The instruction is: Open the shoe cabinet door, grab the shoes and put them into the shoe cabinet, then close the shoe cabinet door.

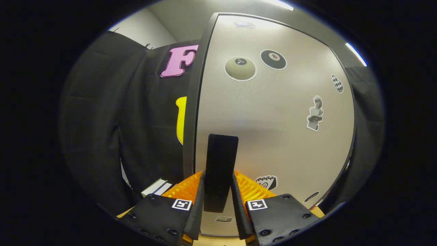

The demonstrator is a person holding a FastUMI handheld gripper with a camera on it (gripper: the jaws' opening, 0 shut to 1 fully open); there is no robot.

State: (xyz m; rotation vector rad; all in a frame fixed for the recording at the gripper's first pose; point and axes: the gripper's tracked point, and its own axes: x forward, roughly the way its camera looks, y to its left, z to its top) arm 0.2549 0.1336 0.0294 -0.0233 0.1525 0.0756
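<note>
The shoe cabinet door (273,112) is a pale grey panel with a dark frame, covered with several stickers, and it fills the space just ahead of me. A black upright handle (220,160) stands on the door near its left edge. My gripper (218,191) is shut on that handle, with one finger pressing on each side of its lower part. Whether the door stands ajar or flush I cannot tell. No shoes are in sight.
The booth's black cloth wall (129,119) hangs left of the cabinet and more of it lies past the door's right edge. A white flat object (157,187) lies low on the left near the wooden floor.
</note>
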